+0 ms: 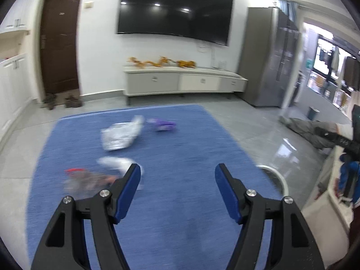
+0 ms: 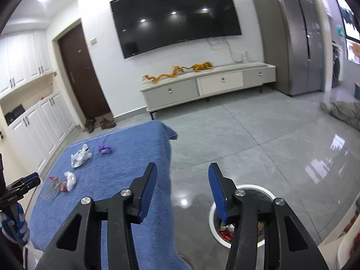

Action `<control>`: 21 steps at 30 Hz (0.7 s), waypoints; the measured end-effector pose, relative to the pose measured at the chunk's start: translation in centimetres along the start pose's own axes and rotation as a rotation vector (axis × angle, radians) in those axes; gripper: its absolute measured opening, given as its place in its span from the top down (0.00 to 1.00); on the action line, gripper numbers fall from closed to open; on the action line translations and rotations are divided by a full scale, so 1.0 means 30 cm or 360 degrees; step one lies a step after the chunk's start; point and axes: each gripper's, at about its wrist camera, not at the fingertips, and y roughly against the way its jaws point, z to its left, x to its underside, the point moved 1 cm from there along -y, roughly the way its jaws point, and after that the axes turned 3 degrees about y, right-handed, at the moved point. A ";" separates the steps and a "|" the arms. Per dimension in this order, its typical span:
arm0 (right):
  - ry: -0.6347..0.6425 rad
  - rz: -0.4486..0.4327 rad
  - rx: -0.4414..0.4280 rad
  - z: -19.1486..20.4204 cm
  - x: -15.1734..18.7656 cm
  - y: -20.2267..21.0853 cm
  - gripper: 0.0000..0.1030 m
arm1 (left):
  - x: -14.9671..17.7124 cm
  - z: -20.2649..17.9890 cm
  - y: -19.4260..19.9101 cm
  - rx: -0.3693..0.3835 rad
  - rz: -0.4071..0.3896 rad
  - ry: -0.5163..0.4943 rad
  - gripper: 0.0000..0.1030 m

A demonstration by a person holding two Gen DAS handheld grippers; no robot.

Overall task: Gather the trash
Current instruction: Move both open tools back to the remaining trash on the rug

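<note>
Several pieces of trash lie on a table covered with a blue cloth [image 1: 180, 148]: a crumpled silver wrapper [image 1: 120, 135], a purple wrapper [image 1: 162, 124], a white crumpled paper [image 1: 113, 164] and a clear wrapper with red [image 1: 83, 178]. My left gripper [image 1: 177, 173] hovers open above the cloth, nothing between its fingers. My right gripper [image 2: 182, 173] is open and empty, above the cloth's right edge [image 2: 166, 157] and the white round bin [image 2: 267, 190] on the floor. In the right wrist view the same trash shows: silver wrapper [image 2: 79, 157], purple wrapper [image 2: 104, 149], white paper [image 2: 70, 180], clear wrapper [image 2: 54, 187].
A TV [image 1: 175, 11] hangs over a low cabinet [image 1: 180, 82]. A brown door [image 1: 59, 45] stands at the left, a grey fridge [image 1: 267, 56] at the right. White cupboards [image 2: 33, 121] line the left wall. Glossy grey floor tiles [image 2: 258, 139] lie around the bin, which holds trash.
</note>
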 end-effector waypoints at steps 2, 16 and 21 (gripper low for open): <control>0.0039 0.0017 -0.0028 0.054 -0.013 -0.029 0.53 | 0.013 0.096 0.024 -0.0076 -0.0007 0.0051 0.35; 0.0293 0.0242 -0.0222 0.432 -0.011 -0.281 0.50 | 0.025 0.486 -0.114 -0.0265 0.0107 0.0178 0.30; 0.0399 0.0336 -0.0294 0.566 0.001 -0.383 0.50 | 0.003 0.565 -0.220 -0.0094 0.0157 0.0250 0.30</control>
